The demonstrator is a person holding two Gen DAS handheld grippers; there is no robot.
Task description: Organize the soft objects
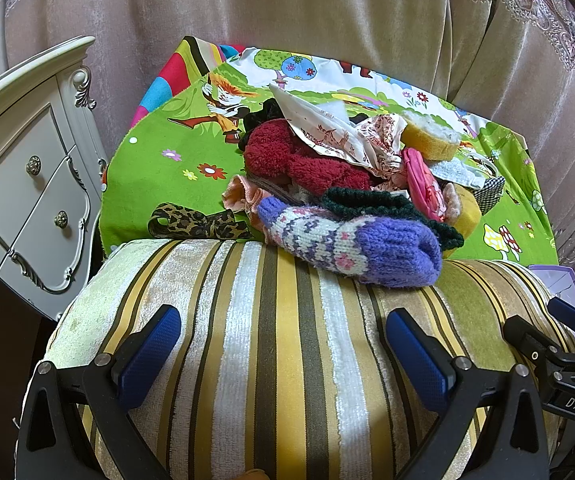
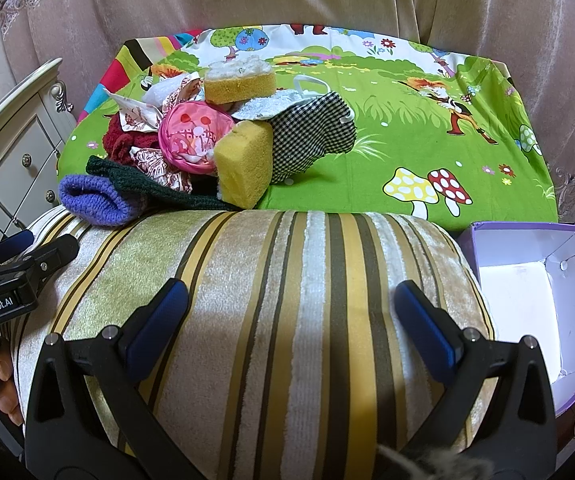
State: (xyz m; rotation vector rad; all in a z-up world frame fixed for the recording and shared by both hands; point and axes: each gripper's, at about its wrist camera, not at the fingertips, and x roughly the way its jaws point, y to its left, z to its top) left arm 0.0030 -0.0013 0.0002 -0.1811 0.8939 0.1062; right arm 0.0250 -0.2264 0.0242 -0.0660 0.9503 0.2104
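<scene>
Over the striped cushion [image 1: 271, 344] both my tongs, left [image 1: 283, 344] and right [image 2: 291, 320], gape, gripping nothing; pile [image 2: 207, 140] beyond, box [image 2: 527, 248] seemingly vacant.

Heap of soft items on green cartoon-print cloth: purple-and-white patterned knitted sock [image 1: 351, 246] lying at the front, dark green knitted piece [image 2: 143, 184], fluffy dark red sock [image 1: 287, 162], round pink pouch [image 2: 193, 136], two yellow sponges [image 2: 243, 166], houndstooth pouch [image 2: 313, 136].
</scene>
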